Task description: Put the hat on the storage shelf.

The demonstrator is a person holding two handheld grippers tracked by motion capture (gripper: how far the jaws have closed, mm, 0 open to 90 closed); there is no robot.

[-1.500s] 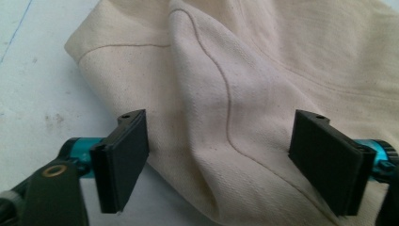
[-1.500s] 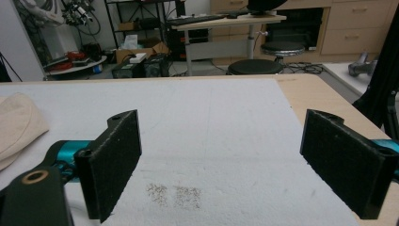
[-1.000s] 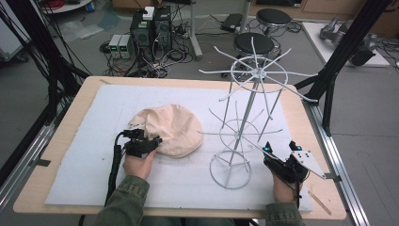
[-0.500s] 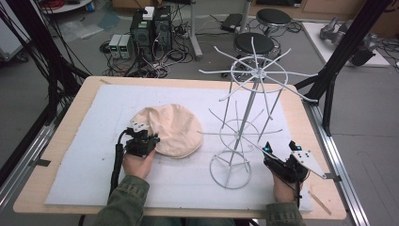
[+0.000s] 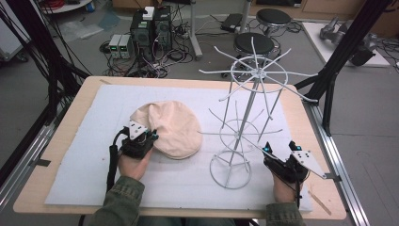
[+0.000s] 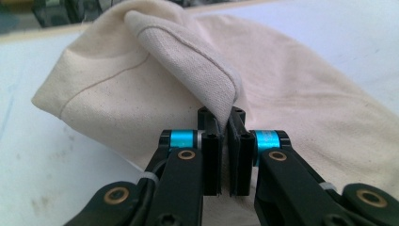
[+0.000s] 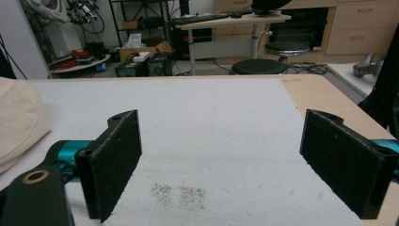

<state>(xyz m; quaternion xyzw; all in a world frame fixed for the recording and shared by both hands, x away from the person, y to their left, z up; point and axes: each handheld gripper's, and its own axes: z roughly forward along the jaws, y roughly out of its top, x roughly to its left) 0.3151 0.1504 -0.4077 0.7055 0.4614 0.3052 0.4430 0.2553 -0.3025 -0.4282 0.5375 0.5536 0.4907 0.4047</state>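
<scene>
the cream cap [image 5: 171,129], mid-left, could slip: my left gripper [image 6: 225,141] pinches just a thin fold, right gripper [image 5: 278,154] gaping.

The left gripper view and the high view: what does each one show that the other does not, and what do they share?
The left gripper view alone shows the left claw with its jaws shut on a raised fold of the cream cloth hat.

The high view alone shows the white wire rack standing to the right of the hat, the right claw open near the rack's base ring, and the person's hands and green sleeves.

Both show the hat, the white mat beneath it and the table's wooden edge.
</scene>
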